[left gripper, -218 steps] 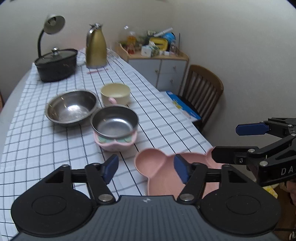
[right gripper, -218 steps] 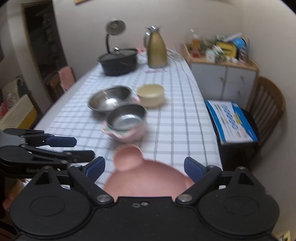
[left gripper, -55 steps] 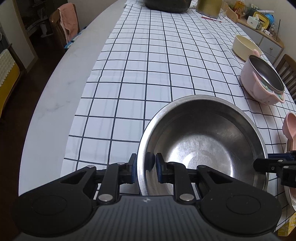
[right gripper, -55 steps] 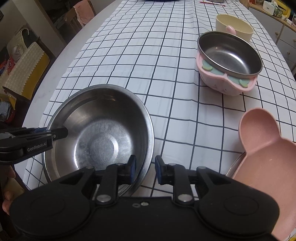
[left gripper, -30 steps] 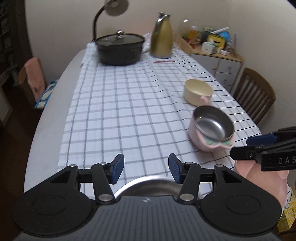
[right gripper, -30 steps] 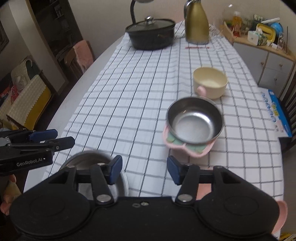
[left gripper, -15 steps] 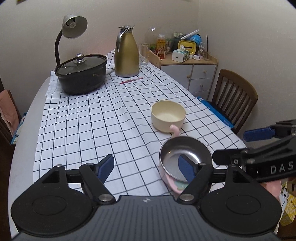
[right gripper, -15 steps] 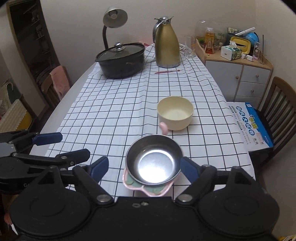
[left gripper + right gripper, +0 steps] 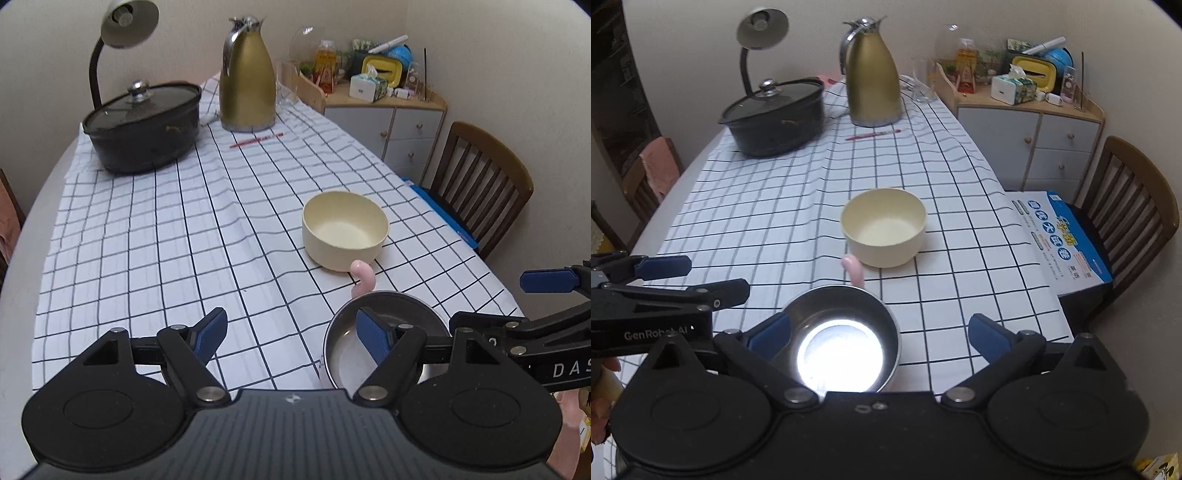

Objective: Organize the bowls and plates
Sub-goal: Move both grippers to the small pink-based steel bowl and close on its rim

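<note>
A steel bowl sits in a pink holder with a curled pink handle, close under both grippers on the checked tablecloth. Just beyond it stands a cream bowl, upright and empty. My left gripper is open and holds nothing; its right finger hangs over the steel bowl. The jaws of my right gripper are opening wide above that bowl, and the pads touch nothing. Each gripper shows in the other's view: the right gripper, the left gripper.
At the far end of the table stand a black lidded pot, a gold jug, a desk lamp and a red pen. Right of the table are a cluttered cabinet and a wooden chair bearing a blue box.
Both grippers let go of the large steel bowl's rim, opened and moved away along the table. That bowl has left view; the steel bowl in the pink holder now lies under them.
</note>
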`<state>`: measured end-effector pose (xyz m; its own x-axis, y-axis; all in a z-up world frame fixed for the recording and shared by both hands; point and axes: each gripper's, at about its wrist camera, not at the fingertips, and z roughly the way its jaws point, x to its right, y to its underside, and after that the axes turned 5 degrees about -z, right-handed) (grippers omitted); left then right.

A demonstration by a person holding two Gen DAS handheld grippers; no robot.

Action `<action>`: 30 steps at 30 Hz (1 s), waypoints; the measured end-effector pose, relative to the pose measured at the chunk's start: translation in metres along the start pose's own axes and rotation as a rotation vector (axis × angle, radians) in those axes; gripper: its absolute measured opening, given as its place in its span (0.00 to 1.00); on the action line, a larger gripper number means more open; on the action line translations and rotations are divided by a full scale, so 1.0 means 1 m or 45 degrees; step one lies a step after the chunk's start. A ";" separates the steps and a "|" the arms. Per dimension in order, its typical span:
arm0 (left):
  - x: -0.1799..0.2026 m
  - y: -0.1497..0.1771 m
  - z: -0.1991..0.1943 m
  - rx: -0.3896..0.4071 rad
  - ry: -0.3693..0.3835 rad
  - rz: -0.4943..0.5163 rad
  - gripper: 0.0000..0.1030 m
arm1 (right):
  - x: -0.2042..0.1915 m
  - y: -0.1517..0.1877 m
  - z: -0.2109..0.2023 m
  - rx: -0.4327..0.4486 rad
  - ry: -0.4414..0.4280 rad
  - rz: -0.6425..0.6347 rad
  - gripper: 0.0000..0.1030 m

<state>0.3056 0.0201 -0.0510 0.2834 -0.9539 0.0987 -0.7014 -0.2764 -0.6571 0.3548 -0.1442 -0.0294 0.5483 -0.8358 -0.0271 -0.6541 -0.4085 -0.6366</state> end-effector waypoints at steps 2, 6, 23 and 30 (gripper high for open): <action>0.002 0.001 0.013 -0.032 0.001 0.007 0.74 | 0.004 0.000 0.011 -0.025 0.012 0.014 1.00; 0.004 0.004 0.035 -0.091 -0.012 0.020 0.74 | 0.009 0.001 0.029 -0.074 0.024 0.040 0.98; 0.012 0.013 0.068 -0.237 0.020 0.004 0.64 | 0.013 0.015 0.068 -0.251 0.007 0.081 0.60; 0.017 0.012 0.068 -0.266 0.048 0.033 0.41 | 0.009 0.015 0.067 -0.264 -0.014 0.077 0.42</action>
<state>0.3467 0.0082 -0.1086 0.2417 -0.9637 0.1138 -0.8296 -0.2660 -0.4909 0.3852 -0.1331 -0.0907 0.5094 -0.8577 -0.0697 -0.7788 -0.4251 -0.4613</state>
